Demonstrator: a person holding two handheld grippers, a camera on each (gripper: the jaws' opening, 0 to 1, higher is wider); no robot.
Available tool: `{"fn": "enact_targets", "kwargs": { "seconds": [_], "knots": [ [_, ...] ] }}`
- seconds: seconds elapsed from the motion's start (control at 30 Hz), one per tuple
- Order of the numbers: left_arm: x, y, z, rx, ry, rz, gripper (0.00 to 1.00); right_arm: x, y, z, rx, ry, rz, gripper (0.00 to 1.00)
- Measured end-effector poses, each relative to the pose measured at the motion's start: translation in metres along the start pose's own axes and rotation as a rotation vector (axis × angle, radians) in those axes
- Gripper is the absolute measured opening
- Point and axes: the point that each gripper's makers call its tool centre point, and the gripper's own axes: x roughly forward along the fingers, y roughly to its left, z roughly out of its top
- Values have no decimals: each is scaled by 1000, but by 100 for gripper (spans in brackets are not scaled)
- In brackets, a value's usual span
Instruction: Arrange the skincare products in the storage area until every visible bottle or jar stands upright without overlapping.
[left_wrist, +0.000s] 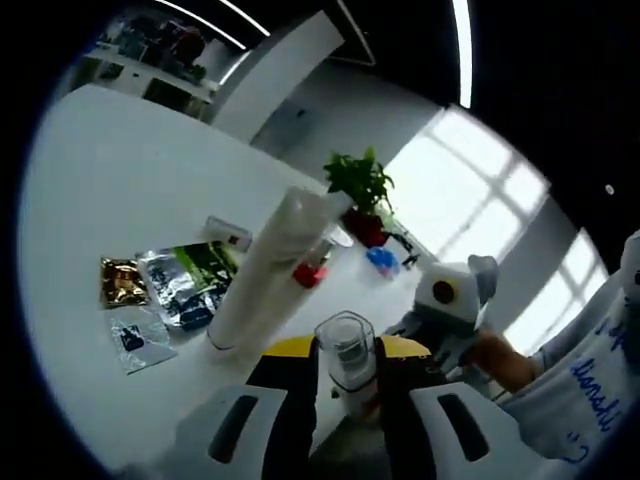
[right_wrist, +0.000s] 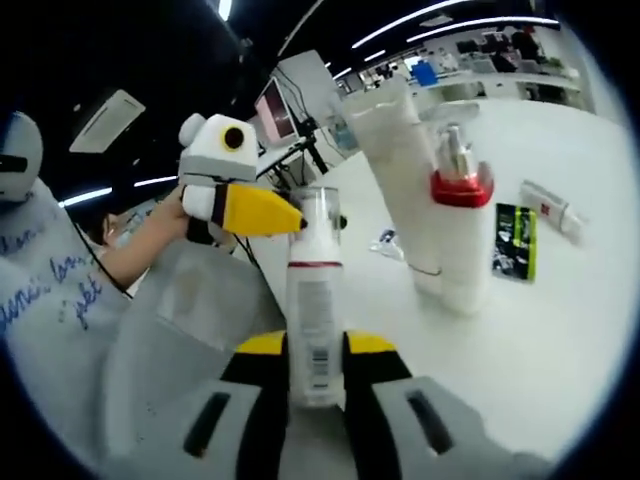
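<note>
Both grippers (left_wrist: 345, 400) (right_wrist: 315, 385) have pale grey slotted jaws, black inner pads and yellow bridges; the person's white shirt (right_wrist: 45, 280) carries blue handwriting.

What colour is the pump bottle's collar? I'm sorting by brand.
Red collar, clearest in right gripper view.

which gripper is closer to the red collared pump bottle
Right, by a little. The right gripper, gripping the clear-capped bottle, has the pump bottle just ahead to its right; the left gripper sits at the clear cap, on the far side.
</note>
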Motion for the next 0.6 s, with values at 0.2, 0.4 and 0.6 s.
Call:
{"fn": "enact_targets", "kwargs": {
  "seconds": [0.2, 0.4, 0.6],
  "knots": [
    [2, -1, -2, 78, 19, 37, 18, 6, -5, -4, -41, 33, -4, 20],
    [6, -1, -9, 179, 77, 83, 18, 11, -12, -11, -102, 89, -36, 21],
    [8, 6, -10, 258, 116, 124, 18, 10, -18, -11, -115, 92, -58, 22]
  ]
}}
